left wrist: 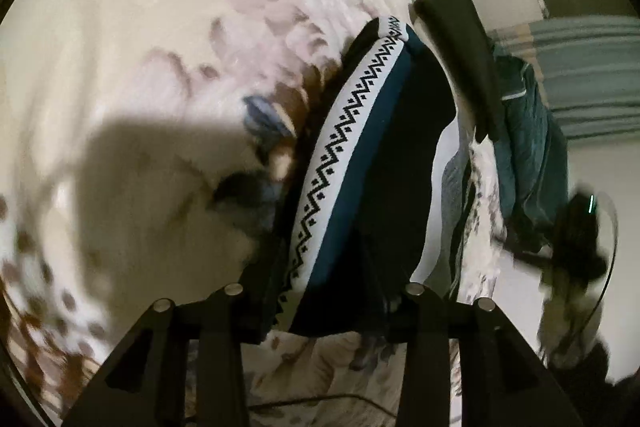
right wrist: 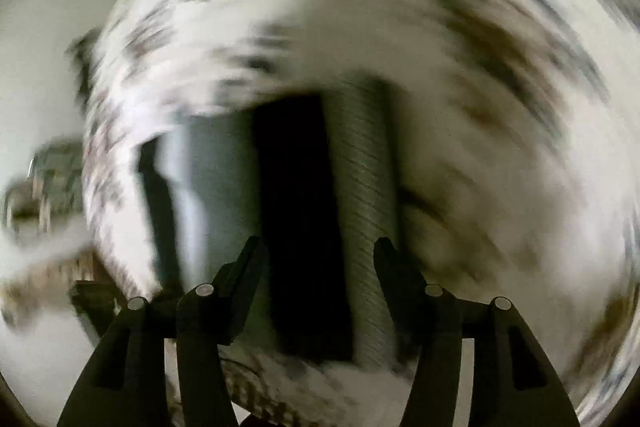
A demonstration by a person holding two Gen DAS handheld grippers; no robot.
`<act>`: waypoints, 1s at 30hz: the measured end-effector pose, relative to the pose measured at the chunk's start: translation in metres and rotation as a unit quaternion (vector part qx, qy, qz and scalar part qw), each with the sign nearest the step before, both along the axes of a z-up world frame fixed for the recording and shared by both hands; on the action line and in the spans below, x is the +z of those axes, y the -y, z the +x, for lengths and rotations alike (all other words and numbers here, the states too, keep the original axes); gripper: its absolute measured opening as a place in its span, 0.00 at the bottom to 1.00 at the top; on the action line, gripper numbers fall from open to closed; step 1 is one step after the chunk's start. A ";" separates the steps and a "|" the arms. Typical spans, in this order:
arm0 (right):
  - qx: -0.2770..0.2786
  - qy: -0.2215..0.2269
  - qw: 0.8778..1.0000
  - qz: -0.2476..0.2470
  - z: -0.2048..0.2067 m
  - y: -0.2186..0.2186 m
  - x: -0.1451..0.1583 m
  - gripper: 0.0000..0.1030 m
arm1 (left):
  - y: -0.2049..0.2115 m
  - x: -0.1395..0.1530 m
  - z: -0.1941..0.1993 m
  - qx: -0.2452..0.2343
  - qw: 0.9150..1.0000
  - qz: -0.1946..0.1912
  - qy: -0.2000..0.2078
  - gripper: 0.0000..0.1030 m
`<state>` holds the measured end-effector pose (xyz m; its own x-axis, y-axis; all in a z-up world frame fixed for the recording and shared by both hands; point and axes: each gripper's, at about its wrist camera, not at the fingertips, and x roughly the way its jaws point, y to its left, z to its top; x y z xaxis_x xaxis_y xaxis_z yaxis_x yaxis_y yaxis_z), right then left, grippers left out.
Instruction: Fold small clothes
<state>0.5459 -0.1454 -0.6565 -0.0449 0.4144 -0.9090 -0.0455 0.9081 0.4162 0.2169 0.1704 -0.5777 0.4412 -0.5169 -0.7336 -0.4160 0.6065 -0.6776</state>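
- Left gripper (left wrist: 334,311): jaws partly spread, dark garment (left wrist: 384,163) runs between them; can't tell if pads press on it.
- Right gripper (right wrist: 318,267): jaws spread, hanging over dark cloth strip (right wrist: 296,219), not pinching; view v. blurred.
- Garment lies on floral bedsheet (left wrist: 140,47), zigzag-patterned band (left wrist: 352,131) along its left edge, more clothes (left wrist: 528,147) beside it at bed edge.
- Handling, my guess: light, soft, floppy knit, will sag and slide on sheet, not fragile.
- Best hold prob. at band ends/corners, thicker hem = firmer pinch.
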 end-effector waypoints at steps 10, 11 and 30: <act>0.292 -0.071 0.953 0.026 0.095 -0.271 -0.048 0.54 | 0.010 0.002 -0.005 -0.005 0.999 0.035 0.031 0.14; 0.309 -0.084 0.947 0.005 0.095 -0.286 -0.059 0.18 | 0.010 0.002 -0.006 -0.005 0.999 0.033 0.035 0.13; 0.054 -0.049 0.996 0.054 0.112 -0.072 0.004 0.62 | -0.029 0.022 0.038 0.019 0.999 0.016 0.034 0.67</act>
